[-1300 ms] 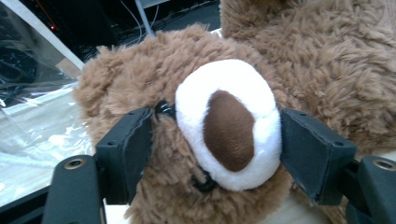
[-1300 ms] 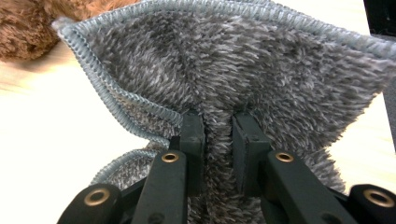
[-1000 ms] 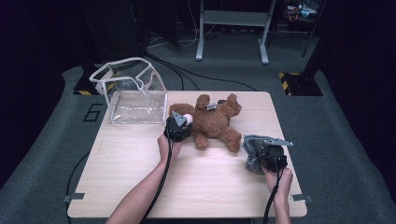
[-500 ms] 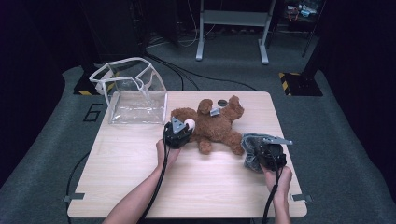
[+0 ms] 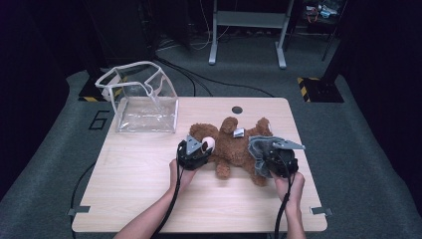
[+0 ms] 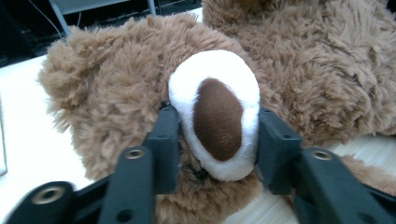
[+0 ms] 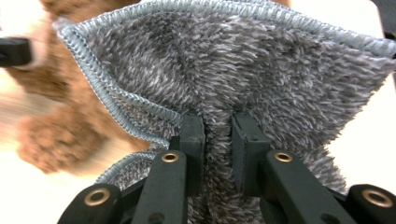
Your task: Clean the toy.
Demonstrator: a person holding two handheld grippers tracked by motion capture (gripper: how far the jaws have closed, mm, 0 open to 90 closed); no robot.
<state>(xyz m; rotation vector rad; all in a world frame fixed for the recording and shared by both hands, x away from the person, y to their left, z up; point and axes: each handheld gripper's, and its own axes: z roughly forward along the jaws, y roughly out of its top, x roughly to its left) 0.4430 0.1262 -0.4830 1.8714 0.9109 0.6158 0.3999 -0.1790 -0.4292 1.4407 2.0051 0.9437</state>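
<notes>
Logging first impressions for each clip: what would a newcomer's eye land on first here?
The fluffy brown teddy bear lying at the middle of the light wooden table, its white muzzle between the left gripper's jaws. At its right, the right gripper pinches a shaggy grey cloth with stitched edging. A clear plastic bag with white trim stands open at the far left corner.

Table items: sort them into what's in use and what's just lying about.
In use: teddy bear, its snout between the left gripper jaws; grey cloth, pinched in the right gripper.
Lying about: clear bag; table.
</notes>
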